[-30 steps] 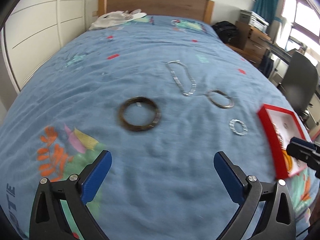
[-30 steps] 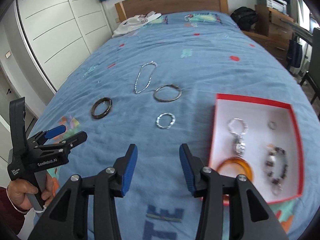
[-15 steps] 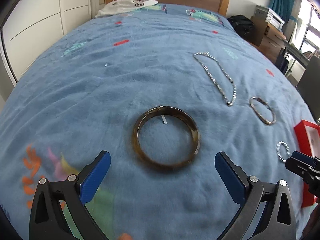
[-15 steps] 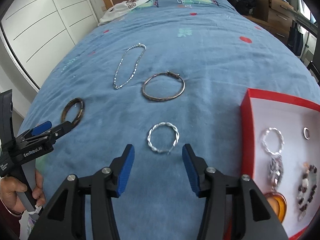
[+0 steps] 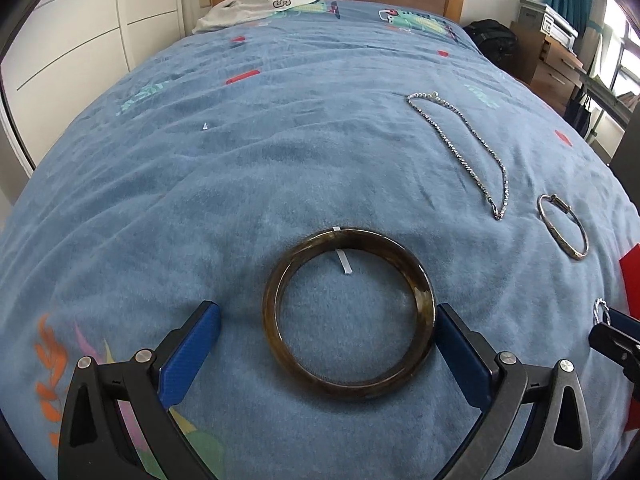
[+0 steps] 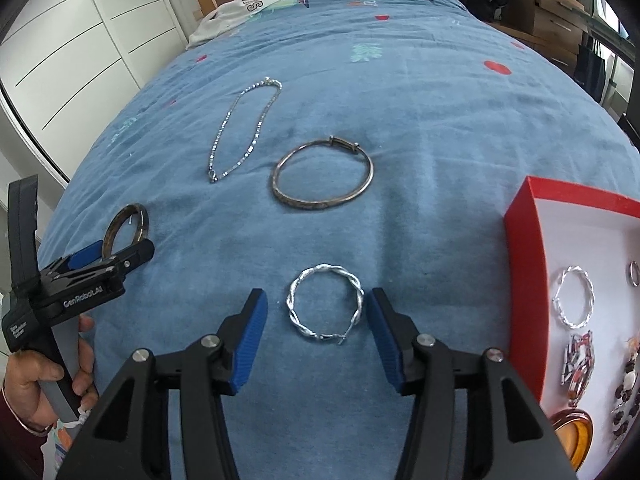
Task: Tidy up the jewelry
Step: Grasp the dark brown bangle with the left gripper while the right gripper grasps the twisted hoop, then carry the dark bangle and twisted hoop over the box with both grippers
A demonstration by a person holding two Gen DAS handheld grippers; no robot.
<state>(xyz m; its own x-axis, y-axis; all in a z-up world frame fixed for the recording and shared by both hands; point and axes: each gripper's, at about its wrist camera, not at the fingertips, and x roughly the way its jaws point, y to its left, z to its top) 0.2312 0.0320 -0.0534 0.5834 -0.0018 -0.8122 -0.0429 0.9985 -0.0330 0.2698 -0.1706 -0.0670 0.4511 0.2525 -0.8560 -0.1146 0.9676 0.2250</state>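
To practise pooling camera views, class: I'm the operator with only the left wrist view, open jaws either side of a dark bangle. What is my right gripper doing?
Observer: The right gripper is open, its fingers flanking a twisted silver hoop that lies on the bedspread, not yet gripped.
Operator: What's inside the red box?
Observer: The red box holds a matching twisted hoop.
Operator: Anything else in it?
Observer: An amber bangle lies at its near end.
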